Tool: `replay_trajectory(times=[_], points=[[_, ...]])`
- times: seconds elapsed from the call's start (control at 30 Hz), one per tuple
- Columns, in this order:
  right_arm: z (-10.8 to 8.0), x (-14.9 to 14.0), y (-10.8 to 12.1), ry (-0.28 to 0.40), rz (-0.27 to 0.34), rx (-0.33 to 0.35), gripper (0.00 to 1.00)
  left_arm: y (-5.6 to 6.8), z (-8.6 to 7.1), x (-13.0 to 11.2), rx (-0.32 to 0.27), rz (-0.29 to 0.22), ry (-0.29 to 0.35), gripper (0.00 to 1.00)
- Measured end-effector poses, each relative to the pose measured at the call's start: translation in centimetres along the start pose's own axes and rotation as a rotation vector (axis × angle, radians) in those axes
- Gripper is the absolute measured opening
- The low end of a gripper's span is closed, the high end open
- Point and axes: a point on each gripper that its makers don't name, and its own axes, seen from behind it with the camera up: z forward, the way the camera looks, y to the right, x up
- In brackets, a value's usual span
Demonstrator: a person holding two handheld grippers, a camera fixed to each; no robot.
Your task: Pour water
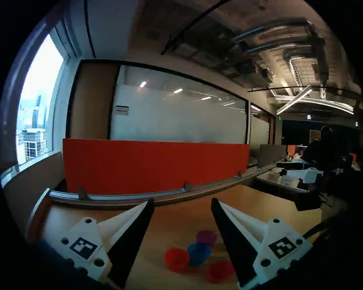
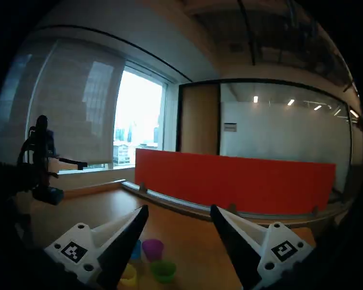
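Small plastic cups stand on a wooden desk (image 1: pixel 181 222). In the left gripper view, my left gripper (image 1: pixel 182 207) is open above them, nothing between its fingers; below it sit a purple cup (image 1: pixel 206 237), a blue cup (image 1: pixel 198 253) and two red cups (image 1: pixel 176 258) (image 1: pixel 219 270). In the right gripper view, my right gripper (image 2: pixel 178 210) hangs open and empty over a purple cup (image 2: pixel 152 249), a green cup (image 2: pixel 163 270), a yellow cup (image 2: pixel 128 275) and a partly hidden blue cup (image 2: pixel 136 250). No water vessel is visible.
An orange divider panel (image 1: pixel 152 164) runs along the desk's far edge, with a glass wall behind it. A window (image 2: pixel 138 121) is on the left. A dark device on a stand (image 2: pixel 38 159) occupies the desk's left side in the right gripper view. More desks (image 1: pixel 297 174) lie far right.
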Motion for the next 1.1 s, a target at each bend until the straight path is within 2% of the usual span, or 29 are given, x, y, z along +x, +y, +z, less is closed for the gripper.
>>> replay_trajectory(times=[0.1, 0.37, 0.6, 0.9, 1.1], points=[[0.4, 0.2, -1.0, 0.002, -0.002, 0.036, 0.99, 0.7, 0.2, 0.4, -0.029, 0.01, 0.004, 0.87], [1.1, 0.2, -2.8, -0.017, -0.045, 0.098, 0.99, 1.0, 0.7, -0.1, -0.057, 0.025, -0.016, 0.87], [1.6, -1.2, -3.9, -0.092, -0.098, 0.173, 0.99, 1.5, 1.2, -1.4, -0.099, 0.046, -0.063, 0.87], [2.1, -2.6, -5.2, -0.179, -0.155, 0.273, 1.0, 3.2, 1.9, -2.2, -0.202, 0.07, -0.121, 0.87], [2.4, -2.9, -5.1, -0.216, -0.157, 0.309, 1.0, 3.1, 2.4, -2.7, -0.236, 0.075, -0.156, 0.87]])
